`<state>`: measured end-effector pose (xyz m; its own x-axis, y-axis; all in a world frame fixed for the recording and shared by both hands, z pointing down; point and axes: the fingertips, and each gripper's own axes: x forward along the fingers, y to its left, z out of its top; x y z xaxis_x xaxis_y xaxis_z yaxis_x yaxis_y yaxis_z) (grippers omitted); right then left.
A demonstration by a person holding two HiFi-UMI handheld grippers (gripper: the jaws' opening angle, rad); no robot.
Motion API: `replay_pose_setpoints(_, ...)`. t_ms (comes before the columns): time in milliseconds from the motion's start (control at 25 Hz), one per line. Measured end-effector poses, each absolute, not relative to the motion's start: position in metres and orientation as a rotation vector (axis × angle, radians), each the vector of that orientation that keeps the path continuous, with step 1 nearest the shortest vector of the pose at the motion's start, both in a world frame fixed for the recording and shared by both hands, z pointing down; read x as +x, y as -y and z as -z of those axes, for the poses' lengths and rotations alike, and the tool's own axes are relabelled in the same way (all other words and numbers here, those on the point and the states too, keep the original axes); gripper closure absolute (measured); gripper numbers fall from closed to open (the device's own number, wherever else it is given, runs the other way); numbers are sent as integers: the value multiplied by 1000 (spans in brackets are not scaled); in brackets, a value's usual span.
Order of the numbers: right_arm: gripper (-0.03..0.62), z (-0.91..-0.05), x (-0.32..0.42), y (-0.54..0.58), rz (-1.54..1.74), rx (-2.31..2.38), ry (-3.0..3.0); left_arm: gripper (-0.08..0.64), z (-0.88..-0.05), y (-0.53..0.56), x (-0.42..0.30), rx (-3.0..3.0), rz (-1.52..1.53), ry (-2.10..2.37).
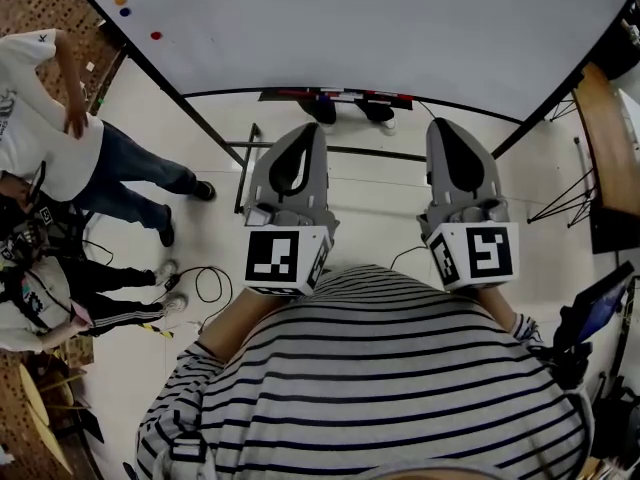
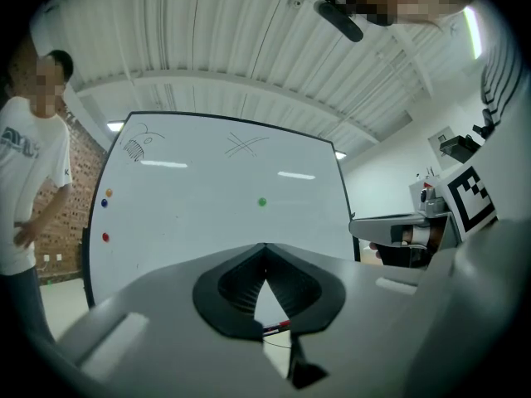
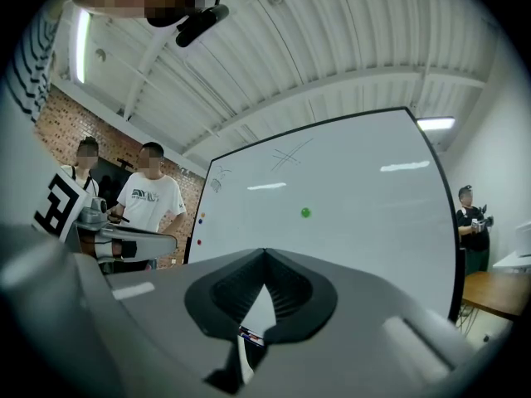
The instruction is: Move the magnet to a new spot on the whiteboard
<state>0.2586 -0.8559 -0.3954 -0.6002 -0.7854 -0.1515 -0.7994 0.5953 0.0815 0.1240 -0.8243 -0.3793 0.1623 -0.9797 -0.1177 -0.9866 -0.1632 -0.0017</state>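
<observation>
Right gripper (image 3: 265, 254) jaws are closed tip to tip with nothing between them; left gripper (image 2: 265, 249) jaws are likewise closed and empty. The green magnet (image 3: 305, 212) is stuck near the middle of the whiteboard (image 3: 357, 181), well apart from both grippers. Three small magnets (image 2: 105, 203) are grouped at the board's left edge. In the head view the board is cut off at the frame's top, and the green magnet is not shown.

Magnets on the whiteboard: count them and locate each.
4. Green magnet near the middle of the whiteboard; orange magnet, blue magnet below it, red magnet lower, along the left edge.
</observation>
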Motion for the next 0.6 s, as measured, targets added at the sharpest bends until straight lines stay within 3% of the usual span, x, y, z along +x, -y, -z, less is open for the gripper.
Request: replay_pose_setpoints(600,591,399,218,827,-264,-1489,-2715,543,393,801,92,-2425,-156,-1854)
